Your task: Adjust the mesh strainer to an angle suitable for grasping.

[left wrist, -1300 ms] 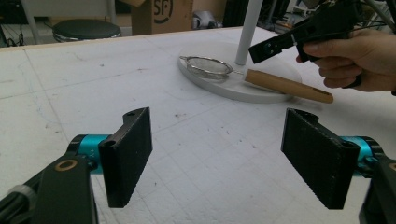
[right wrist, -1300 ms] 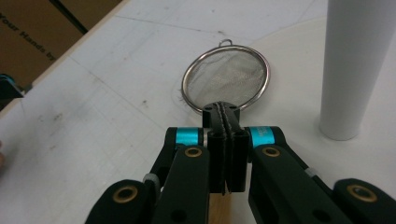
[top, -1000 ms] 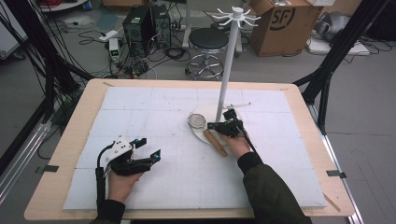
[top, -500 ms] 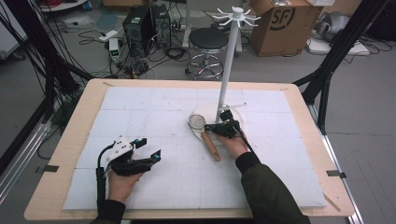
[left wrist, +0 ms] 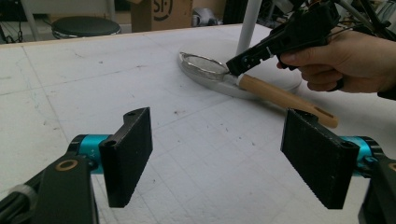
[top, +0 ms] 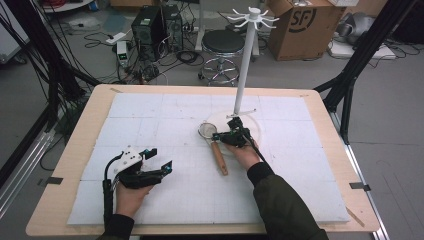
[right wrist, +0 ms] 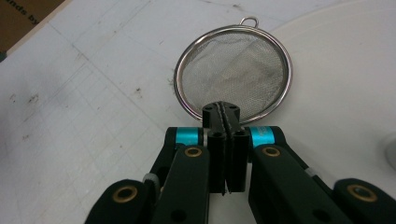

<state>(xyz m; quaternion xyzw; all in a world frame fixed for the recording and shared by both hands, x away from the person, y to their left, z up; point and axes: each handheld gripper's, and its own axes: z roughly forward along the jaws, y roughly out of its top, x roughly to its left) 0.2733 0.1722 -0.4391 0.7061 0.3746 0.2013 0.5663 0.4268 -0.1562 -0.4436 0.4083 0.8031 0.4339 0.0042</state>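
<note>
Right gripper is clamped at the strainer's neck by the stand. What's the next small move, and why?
Probably lift the strainer a little, straight up. The right gripper is shut where the mesh ring meets the wooden handle, and the bowl leans on the rim of the stand's round base. A short lift would free it before carrying it toward the hooks. The left gripper rests open, apart.

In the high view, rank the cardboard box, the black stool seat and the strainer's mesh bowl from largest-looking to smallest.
1. Cardboard box, cut by the top edge.
2. Black stool seat.
3. Strainer's mesh bowl, plainly smallest, though it lies nearer the camera than the other two.
</note>
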